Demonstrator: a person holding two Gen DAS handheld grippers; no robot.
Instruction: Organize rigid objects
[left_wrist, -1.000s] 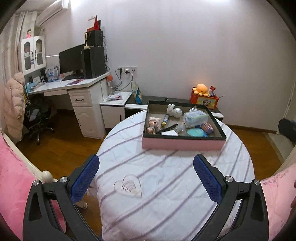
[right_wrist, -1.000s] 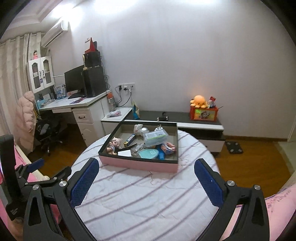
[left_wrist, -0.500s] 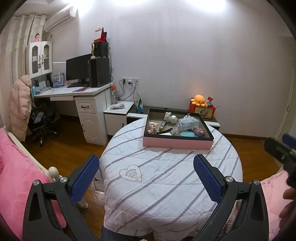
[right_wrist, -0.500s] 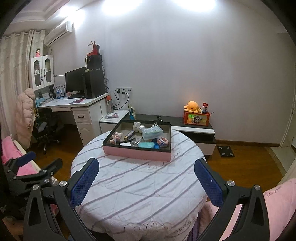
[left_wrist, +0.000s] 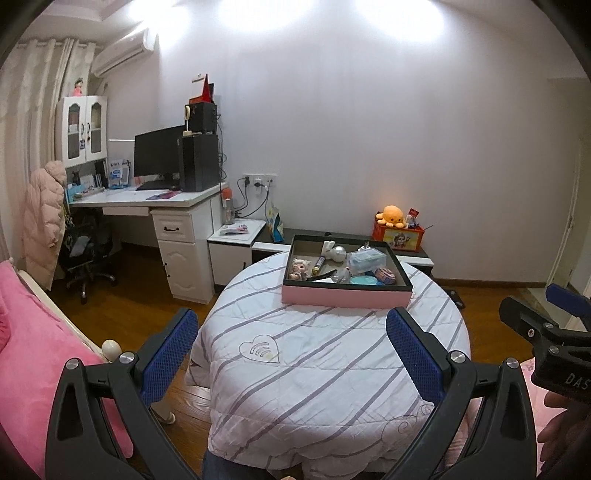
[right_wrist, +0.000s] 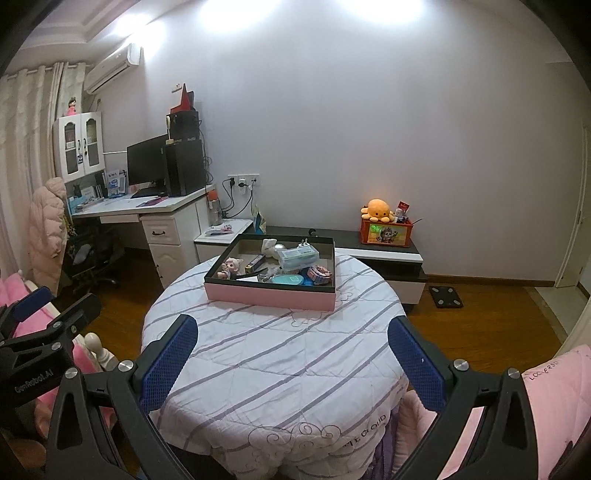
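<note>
Left wrist view: left gripper (left_wrist: 288, 347) spread wide, empty, well short of pink tray (left_wrist: 347, 295), straight ahead at far side of round table (left_wrist: 314, 369), long axis crosswise. Right gripper (right_wrist: 291, 354) equally spread and empty, tray ahead-left, neither clearly nearer. Striped quilt over table, desk (right_wrist: 147, 206) beyond-left of tray, low cabinet (right_wrist: 384, 254) behind.

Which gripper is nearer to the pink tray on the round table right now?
Neither clearly. The left gripper and right gripper both hang open, back from the pink tray across the striped cloth, left one toward its left side, right one toward its right.
</note>
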